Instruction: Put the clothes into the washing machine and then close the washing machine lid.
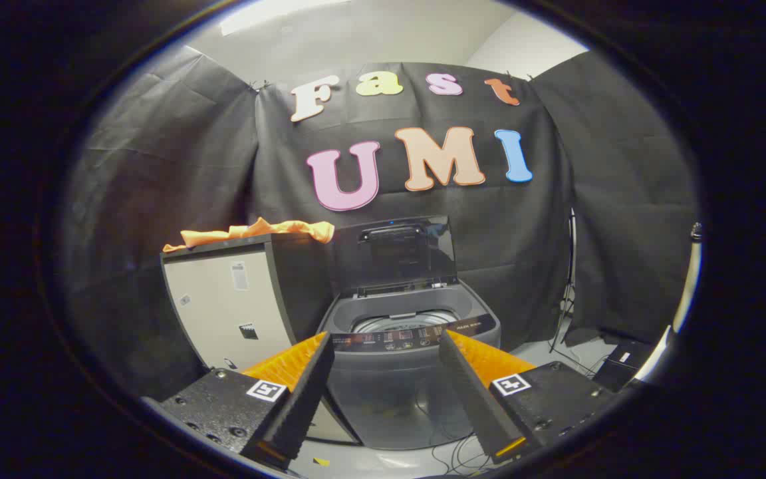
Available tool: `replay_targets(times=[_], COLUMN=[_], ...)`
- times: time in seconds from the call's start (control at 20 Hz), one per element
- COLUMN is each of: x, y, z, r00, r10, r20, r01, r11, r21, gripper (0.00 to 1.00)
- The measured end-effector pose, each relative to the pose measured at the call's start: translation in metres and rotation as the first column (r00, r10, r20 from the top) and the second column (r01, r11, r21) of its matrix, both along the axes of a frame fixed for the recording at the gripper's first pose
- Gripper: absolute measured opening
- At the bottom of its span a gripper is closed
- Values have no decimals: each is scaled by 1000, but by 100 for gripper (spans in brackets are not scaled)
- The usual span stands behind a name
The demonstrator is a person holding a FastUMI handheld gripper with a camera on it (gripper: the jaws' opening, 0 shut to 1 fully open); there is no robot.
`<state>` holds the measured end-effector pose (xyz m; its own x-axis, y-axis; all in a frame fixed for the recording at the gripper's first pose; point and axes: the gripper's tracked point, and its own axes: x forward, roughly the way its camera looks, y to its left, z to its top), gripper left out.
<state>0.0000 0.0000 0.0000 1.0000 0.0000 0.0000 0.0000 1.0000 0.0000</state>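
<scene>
Landmark is the washing machine (409, 346): top-loader, straight ahead beyond the fingers, standing on the floor against the booth's black cloth wall (177, 173).

Left of the washer: a pale cabinet (230, 309), touching or just beside the washer's left side; can't tell if there's a gap. The orange clothes (256, 233) lie crumpled along the cabinet's top, level with the raised lid, left of it.

Washer lid (399, 256) is up, standing near upright at the back of the tub. Drum opening (403, 322) exposed; control panel (416, 334) along the front rim.

Gripper (386, 342): fingers spread wide, nothing between them, holding nothing. The washer front shows in the gap.

Right of the washer: a thin stand (569, 279) against the cloth and cables (453, 452) on the floor by the base.
</scene>
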Motion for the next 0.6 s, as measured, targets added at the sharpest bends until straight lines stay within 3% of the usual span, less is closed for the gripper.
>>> replay_targets(times=[0.6], x=[10], y=[-7], z=[1], r00=[999], r10=[-35], r20=[7], r01=[35], r11=[999], r21=[-15], gripper=[97])
